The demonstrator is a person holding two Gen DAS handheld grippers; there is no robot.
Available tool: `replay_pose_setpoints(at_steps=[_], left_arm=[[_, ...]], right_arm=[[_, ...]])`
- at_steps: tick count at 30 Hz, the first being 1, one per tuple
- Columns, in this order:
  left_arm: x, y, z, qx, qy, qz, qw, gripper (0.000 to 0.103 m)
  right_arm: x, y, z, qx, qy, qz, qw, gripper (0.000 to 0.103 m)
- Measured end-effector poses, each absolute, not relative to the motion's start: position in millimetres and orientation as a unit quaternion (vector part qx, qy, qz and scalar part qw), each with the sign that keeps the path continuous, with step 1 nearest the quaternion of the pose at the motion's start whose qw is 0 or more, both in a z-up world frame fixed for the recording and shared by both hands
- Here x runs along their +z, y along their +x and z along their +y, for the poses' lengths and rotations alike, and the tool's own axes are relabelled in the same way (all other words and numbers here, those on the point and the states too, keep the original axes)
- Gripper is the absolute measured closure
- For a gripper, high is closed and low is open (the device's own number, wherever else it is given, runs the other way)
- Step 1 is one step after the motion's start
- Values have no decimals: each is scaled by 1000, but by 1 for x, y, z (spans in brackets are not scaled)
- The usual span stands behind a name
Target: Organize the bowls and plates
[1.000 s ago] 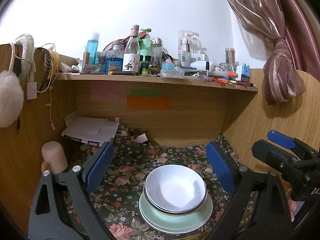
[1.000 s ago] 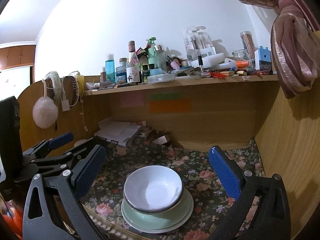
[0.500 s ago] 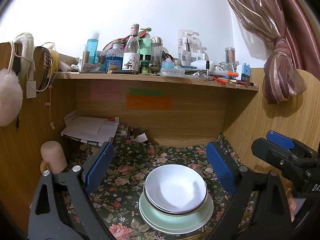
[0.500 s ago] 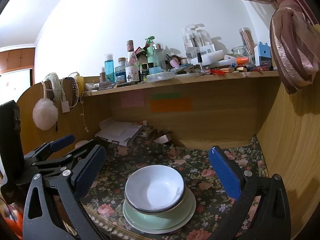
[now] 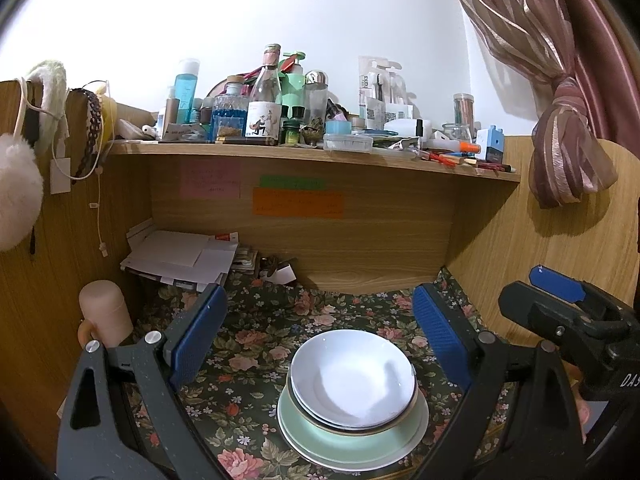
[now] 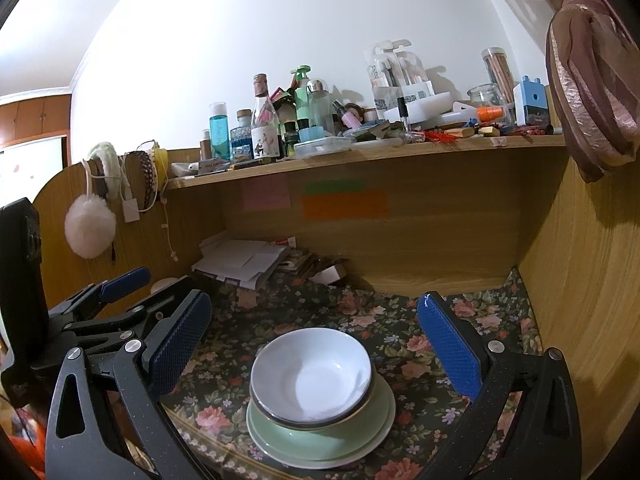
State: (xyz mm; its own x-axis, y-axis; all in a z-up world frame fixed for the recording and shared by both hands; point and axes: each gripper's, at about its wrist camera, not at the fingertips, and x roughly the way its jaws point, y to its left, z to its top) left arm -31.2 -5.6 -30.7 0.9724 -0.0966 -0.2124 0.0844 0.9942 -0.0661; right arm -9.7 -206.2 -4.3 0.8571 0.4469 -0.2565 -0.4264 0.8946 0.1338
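A stack of dishes sits on the floral cloth: a white bowl (image 5: 352,376) on top, nested in a dark-rimmed bowl, on a pale green plate (image 5: 352,446) over a white plate. It also shows in the right wrist view, with the white bowl (image 6: 312,372) above the green plate (image 6: 320,436). My left gripper (image 5: 320,336) is open and empty, held back from the stack with its blue pads either side. My right gripper (image 6: 312,340) is open and empty too, likewise above and behind the stack. Each gripper shows at the edge of the other's view.
The floral cloth (image 5: 248,344) covers a desk nook with wooden walls. A paper pile (image 5: 180,256) lies at the back left, a pink cup (image 5: 106,316) by the left wall. A crowded shelf (image 5: 304,148) of bottles runs overhead. A curtain (image 5: 560,140) hangs at the right.
Both grippers have stayed open and drifted only slightly; the dish stack has not moved.
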Motion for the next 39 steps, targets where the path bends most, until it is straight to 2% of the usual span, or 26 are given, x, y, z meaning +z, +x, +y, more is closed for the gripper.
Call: replay_pose_setpoints(at_steps=[39], left_arm=[[-29,-28,-17,-39,-33,110,993,8]], right_arm=[[-3,-11,-208,214,49,141,965,0]])
